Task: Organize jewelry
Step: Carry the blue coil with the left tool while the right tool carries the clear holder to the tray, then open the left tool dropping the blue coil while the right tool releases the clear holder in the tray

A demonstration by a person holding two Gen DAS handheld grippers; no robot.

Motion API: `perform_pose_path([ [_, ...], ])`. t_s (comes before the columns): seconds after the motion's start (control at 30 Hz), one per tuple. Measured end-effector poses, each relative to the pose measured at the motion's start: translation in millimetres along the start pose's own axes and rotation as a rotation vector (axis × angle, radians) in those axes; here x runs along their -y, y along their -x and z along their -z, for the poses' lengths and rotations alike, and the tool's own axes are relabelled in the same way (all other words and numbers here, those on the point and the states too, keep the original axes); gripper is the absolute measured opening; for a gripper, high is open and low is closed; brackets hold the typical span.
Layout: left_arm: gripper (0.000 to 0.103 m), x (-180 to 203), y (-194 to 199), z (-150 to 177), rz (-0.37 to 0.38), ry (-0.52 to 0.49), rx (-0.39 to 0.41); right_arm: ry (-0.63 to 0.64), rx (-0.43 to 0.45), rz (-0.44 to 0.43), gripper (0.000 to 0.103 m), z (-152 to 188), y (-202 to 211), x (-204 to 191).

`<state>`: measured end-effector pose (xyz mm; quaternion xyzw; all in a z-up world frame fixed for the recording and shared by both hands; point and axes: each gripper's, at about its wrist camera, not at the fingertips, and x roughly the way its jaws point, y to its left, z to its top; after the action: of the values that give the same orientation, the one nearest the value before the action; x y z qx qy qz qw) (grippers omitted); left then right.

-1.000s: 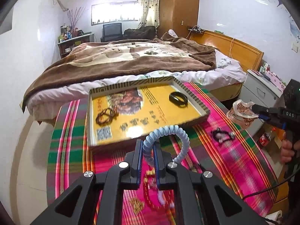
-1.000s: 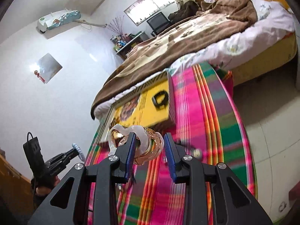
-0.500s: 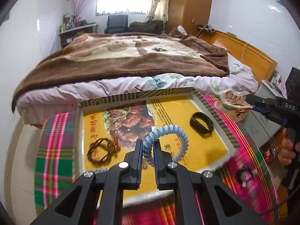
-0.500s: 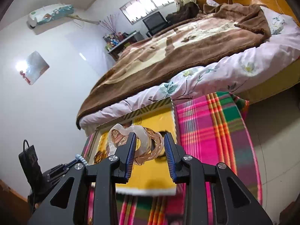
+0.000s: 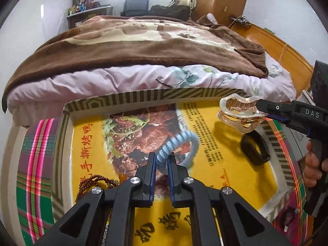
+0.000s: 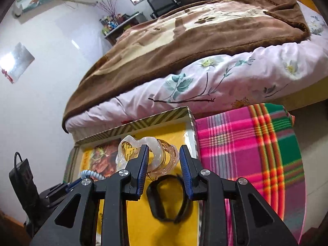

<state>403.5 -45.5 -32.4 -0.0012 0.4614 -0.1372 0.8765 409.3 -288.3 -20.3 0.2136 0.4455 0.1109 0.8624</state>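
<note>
Pale blue spiral hair tie (image 5: 178,146) pinched between the closed fingers of the left gripper (image 5: 162,165) above the yellow tray (image 5: 242,181), translucent hair claw clip (image 6: 152,155) at the parted right gripper (image 6: 164,160), grip unclear, black band (image 6: 164,197) lying in the tray below, brown bead bracelet (image 5: 93,184) at tray's left edge.
</note>
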Motion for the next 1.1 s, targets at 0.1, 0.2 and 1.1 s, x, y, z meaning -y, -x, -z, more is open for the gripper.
perform_pose_path([
  [0.1, 0.011, -2, -8, -1, -0.008, 0.005, -0.007, 0.001, -0.012, 0.018, 0.032, -2, -9, 0],
  [0.2, 0.011, -3, -14, -1, -0.013, 0.006, -0.02, -0.002, -0.019, 0.02, 0.032, -4, -15, 0],
  [1.1, 0.066, 5, 63, 25, -0.019, 0.012, 0.07, 0.049, 0.057, -0.015, 0.045, 18, 48, -21],
])
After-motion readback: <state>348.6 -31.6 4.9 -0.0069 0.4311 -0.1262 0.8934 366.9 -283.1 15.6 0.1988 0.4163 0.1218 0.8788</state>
